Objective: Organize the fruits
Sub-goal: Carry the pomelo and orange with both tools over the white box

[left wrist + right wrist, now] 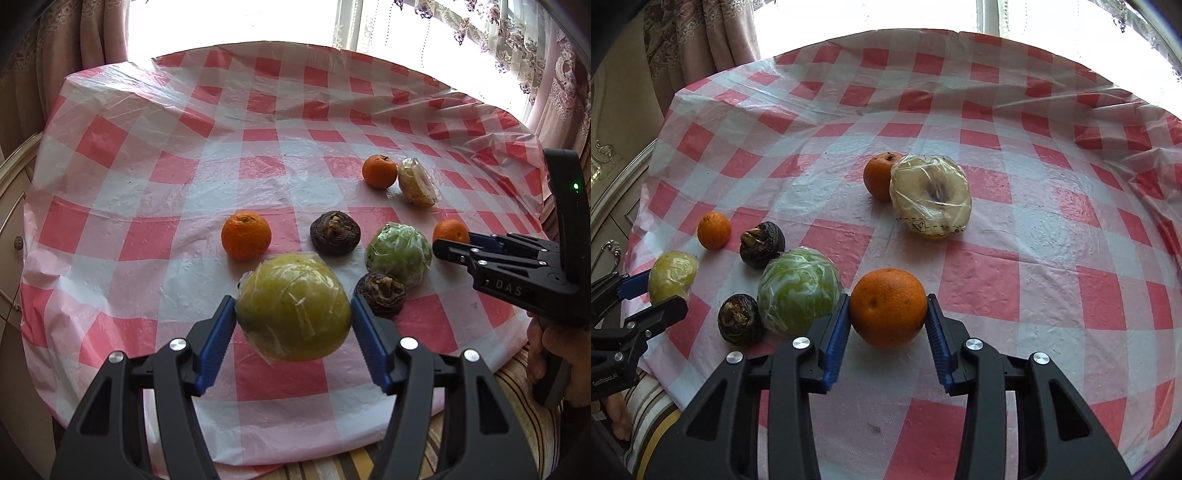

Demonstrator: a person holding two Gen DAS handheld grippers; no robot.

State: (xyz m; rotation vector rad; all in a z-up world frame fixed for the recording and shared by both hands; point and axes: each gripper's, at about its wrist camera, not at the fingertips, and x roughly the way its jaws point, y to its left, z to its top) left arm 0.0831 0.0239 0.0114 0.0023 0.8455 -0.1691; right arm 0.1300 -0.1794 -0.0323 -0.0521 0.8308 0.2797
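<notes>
Left wrist view: your left claw (293, 317) pinches a yellow-green fruit wrapped in clear film (293, 306), one blue pad pressed to each side, and the fruit sits raised above the checked cloth covering the desk (147, 184). Just past it lie a tangerine (245, 235) to the left and two dark, wrinkled fruits, one (335, 232) straight ahead and one (384, 294) touching the right pad's outer side. A green wrapped fruit (399, 254) rests just right of those.

At the right edge your right claw (452, 245) reaches in, held by a hand (550, 354), its tips closed around an orange (450, 230).

Right wrist view: the same orange (888, 307) sits between the blue pads (837, 339), both of which press its sides, and it rests on the cloth. The green wrapped fruit (799, 289) touches the outer side of the left pad. Further back on the desk a second tangerine (881, 175) lies against a pale wrapped fruit (931, 195), well apart from both claws.
</notes>
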